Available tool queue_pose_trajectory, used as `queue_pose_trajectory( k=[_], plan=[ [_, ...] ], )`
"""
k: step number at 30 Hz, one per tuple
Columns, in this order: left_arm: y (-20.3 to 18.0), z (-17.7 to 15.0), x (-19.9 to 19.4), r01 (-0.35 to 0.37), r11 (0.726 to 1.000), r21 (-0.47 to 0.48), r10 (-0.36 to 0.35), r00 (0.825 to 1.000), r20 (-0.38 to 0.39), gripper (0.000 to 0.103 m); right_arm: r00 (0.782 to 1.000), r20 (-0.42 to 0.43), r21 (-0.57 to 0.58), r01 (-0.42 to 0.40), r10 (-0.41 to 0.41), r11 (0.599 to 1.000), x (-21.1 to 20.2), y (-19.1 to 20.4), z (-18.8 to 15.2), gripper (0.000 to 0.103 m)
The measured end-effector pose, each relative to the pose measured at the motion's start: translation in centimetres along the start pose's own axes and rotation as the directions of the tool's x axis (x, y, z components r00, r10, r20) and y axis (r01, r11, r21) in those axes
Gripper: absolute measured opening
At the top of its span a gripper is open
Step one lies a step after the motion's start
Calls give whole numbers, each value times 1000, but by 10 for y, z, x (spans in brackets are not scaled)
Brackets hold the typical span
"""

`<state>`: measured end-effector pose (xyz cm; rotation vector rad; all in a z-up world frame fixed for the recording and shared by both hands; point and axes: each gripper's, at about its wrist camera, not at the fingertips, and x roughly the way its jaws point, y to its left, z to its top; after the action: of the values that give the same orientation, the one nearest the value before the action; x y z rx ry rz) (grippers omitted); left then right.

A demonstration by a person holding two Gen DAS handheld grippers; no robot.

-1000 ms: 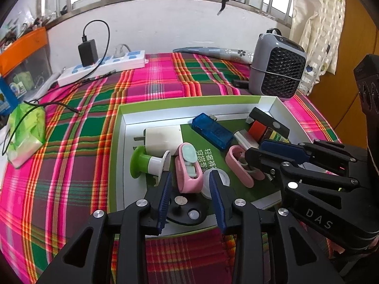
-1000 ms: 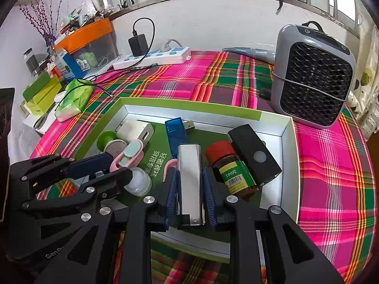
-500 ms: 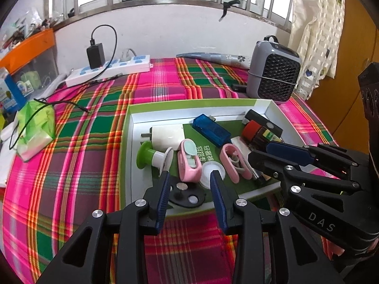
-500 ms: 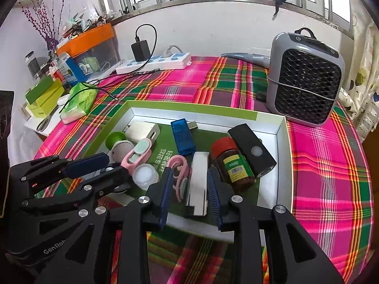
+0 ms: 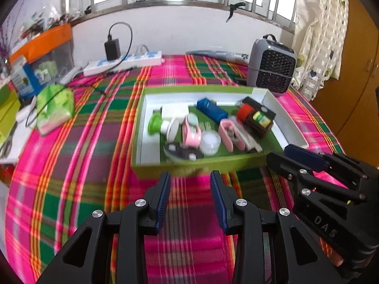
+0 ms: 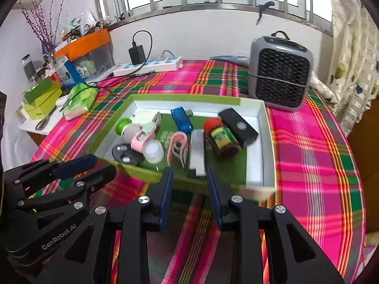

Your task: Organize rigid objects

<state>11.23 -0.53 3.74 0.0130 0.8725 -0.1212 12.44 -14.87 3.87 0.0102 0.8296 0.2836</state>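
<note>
Left tool (image 5: 190, 177): parted, nothing between the blue pads, hanging over the plaid cloth (image 5: 78, 165) of the surface, just short of the near green wall of the tray (image 5: 201, 165). Right tool (image 6: 187, 174): parted too, empty, tips at the near wall of the same tray (image 6: 268, 142).

Ahead of the left tool, inside the tray: black disc (image 5: 182, 152) nearest, clear round cap (image 5: 209, 142) just beyond, pink clip (image 5: 191, 131) and green-and-white piece (image 5: 157, 124) further ahead and to the left, white plug (image 5: 175, 111) behind those.

Ahead of the right tool: silver bar (image 6: 197, 151) lying lengthwise just past the tips, looped pink strap (image 6: 177, 145) touching its left side, brown bottle with red cap (image 6: 220, 137) on its side to the right, black box (image 6: 238, 126) beyond the bottle, blue stick (image 6: 181, 119) ahead and slightly left.

Beyond the tray, to the right: grey heater (image 6: 280, 73). Far ahead and left: white power strip (image 6: 148, 66).
</note>
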Motion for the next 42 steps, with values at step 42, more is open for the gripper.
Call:
queue_pose_trajectory(
  k=[42],
  plan=[
    [-26,-50,2,-67,998,19,68,997,-25,40,981,-90,49,175,-170,983,-14,-2,-65,53]
  ],
)
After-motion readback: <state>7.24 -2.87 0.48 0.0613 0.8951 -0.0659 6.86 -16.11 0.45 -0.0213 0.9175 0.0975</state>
